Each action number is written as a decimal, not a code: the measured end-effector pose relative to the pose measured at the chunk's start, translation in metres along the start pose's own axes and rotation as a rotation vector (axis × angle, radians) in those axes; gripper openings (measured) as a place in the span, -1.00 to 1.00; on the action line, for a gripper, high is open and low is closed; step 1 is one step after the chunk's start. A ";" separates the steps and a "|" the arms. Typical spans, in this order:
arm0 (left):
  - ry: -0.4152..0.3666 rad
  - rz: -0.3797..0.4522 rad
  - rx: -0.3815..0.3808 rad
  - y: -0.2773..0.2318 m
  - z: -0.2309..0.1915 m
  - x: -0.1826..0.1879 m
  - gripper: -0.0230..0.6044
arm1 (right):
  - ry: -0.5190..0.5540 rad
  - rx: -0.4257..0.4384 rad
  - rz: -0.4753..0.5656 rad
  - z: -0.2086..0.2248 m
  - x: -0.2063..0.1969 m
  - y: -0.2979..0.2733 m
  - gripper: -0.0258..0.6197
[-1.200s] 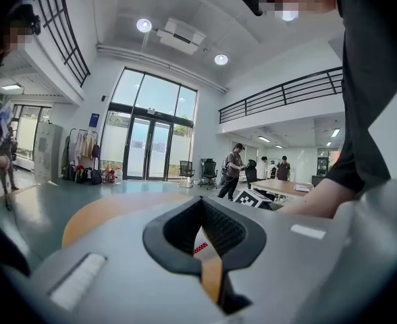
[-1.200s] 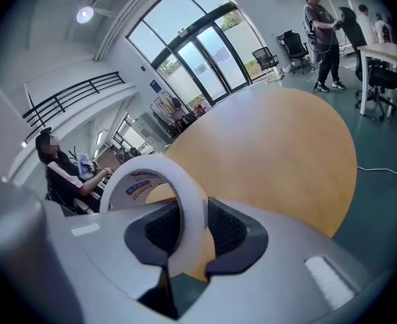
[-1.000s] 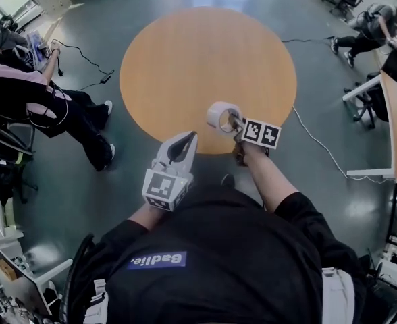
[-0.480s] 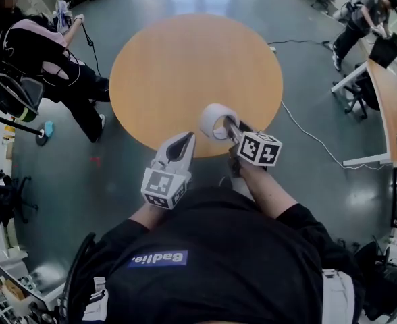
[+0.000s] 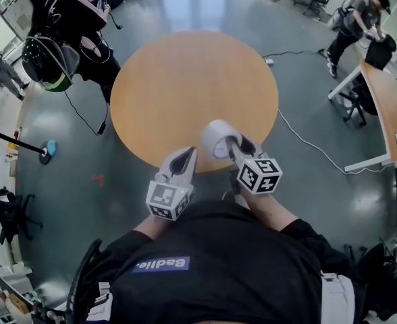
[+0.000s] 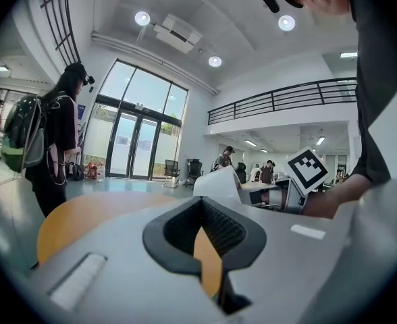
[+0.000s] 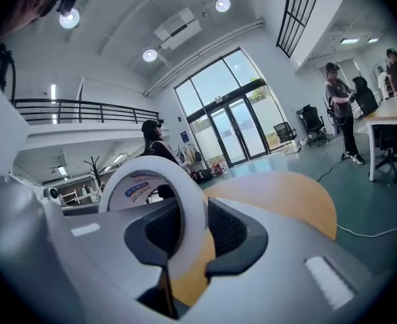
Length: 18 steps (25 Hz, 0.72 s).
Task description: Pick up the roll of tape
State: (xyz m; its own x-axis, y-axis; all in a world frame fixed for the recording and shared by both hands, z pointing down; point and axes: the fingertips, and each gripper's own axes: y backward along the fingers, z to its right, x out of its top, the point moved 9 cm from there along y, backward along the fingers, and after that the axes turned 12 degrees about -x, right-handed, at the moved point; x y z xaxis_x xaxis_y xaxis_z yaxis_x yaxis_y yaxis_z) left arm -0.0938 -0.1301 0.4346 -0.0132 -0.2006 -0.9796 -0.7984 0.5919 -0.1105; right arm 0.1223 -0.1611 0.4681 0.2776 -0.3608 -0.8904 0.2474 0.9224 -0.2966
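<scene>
Glossy grey-green floor (image 5: 57, 194) fills a large hall seen steeply from above, with a round wooden worktop (image 5: 185, 79) at the centre of the frame. At the bottom of the frame is the wearer's black shirt (image 5: 219, 268), and both forearms reach up toward the worktop's near edge.

The right tongs (image 5: 232, 145), just right of centre, are clamped on the roll of tape (image 5: 214, 136). One jaw sits inside the ring and the other outside, pinching its white wall. The roll stands on edge, held up off the wood above the worktop's near rim. In the right gripper view a printed label shows inside the roll's core, and the worktop lies below and beyond it.

The left tongs (image 5: 185, 155), just left of the roll and apart from it, are pressed closed at the tips with nothing in them. In the left gripper view only a sliver of orange worktop shows through the gap behind the tips.

A person with a backpack (image 5: 67, 29) stands at the upper left. Another person (image 5: 357, 22) bends over at the upper right beside a curved desk (image 5: 387, 113). A white cable (image 5: 313, 144) trails across the floor to the right of the worktop.
</scene>
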 end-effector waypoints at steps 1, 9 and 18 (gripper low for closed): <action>-0.002 0.000 -0.004 -0.001 -0.001 -0.001 -0.88 | 0.008 0.001 0.013 -0.001 0.000 0.001 -0.60; -0.012 0.004 -0.011 -0.001 -0.008 -0.006 -0.88 | 0.083 0.028 0.055 -0.013 -0.003 0.003 -0.60; -0.013 0.001 0.004 -0.010 -0.009 -0.009 -0.88 | 0.113 0.057 0.044 -0.008 -0.006 -0.005 -0.60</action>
State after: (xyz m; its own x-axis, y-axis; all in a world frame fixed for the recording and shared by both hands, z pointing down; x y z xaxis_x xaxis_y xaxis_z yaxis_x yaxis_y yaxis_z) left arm -0.0911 -0.1418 0.4461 -0.0061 -0.1903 -0.9817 -0.7957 0.5955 -0.1105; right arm 0.1117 -0.1623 0.4721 0.1842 -0.2998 -0.9361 0.2905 0.9264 -0.2395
